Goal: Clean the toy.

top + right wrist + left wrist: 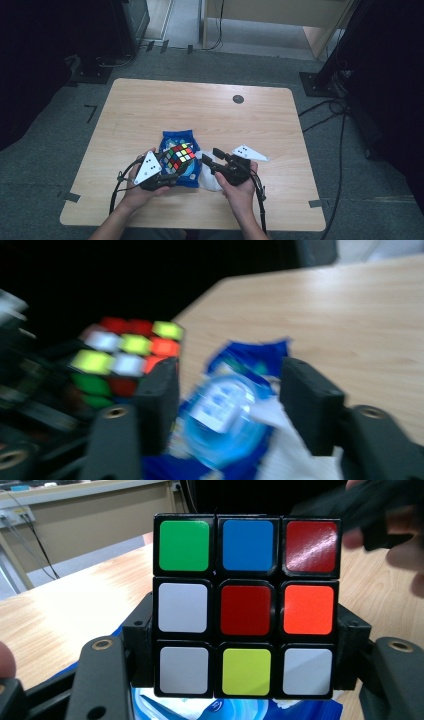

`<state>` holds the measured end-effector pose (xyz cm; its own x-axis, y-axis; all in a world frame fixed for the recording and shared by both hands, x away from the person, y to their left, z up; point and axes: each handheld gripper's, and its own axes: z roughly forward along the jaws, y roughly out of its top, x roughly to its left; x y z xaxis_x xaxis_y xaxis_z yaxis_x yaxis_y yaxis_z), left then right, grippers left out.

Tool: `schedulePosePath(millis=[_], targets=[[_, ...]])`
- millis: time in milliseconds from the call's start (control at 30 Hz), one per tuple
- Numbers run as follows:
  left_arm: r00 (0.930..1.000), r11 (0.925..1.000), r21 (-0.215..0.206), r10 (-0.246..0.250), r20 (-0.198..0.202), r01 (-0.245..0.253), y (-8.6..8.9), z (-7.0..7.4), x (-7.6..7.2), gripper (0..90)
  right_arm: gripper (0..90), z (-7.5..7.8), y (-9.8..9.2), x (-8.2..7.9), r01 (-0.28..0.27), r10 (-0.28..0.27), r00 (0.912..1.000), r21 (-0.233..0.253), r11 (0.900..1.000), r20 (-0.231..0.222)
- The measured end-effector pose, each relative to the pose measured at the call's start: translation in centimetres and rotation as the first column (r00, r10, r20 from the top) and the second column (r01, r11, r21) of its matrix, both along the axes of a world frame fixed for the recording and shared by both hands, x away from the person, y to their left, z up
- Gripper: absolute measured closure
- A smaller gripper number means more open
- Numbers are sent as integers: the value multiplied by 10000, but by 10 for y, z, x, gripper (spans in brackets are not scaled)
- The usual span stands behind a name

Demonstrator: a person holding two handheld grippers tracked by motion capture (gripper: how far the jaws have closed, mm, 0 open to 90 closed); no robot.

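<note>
A scrambled Rubik's cube (179,155) is held just above the table, and my left gripper (172,172) is shut on it. In the left gripper view the cube (246,606) fills the middle, its two sides pressed between the black jaws. My right gripper (211,157) is open, a short way to the right of the cube, with nothing between its fingers. In the blurred right gripper view the cube (125,357) sits left of the jaws. A blue wet-wipe packet (178,137) lies under the cube, and the packet (225,410) shows between the right jaws.
A white tissue (209,179) lies under the right hand beside the packet. The wooden table (150,105) has a small dark round cap (238,99) at its far side. Cables and stand bases lie on the floor around the table.
</note>
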<state>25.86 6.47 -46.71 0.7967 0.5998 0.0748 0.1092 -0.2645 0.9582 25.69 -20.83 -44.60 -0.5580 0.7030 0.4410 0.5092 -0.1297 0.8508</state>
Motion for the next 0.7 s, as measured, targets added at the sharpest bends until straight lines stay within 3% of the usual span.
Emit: schedulePosePath(millis=[167, 233, 400, 600, 700], targets=[[9999, 9998, 158, -124, 97, 122, -7, -2, -4, 338, 200, 13, 12, -8, -533, 545, 9985, 1360, 9893, -50], [9997, 9996, 232, -177, 157, 173, -10, -2, -6, 338, 150, 13, 19, -9, -553, 609, 9974, 1361, 9892, -375], [9990, 9988, 422, -255, 361, 240, -18, -4, -12, 338, 160, 4, 36, -8, -557, 665, 9914, 957, 9938, -1128], [9992, 9983, 543, -237, 307, 220, -19, -5, -14, 338, 331, -3, 43, -8, -759, 893, 9876, 1049, 9916, -1295], [9995, 9978, 652, -168, 253, 152, -18, -8, -15, 337, 345, -4, 46, -6, -735, 867, 9823, 837, 9938, -1663]])
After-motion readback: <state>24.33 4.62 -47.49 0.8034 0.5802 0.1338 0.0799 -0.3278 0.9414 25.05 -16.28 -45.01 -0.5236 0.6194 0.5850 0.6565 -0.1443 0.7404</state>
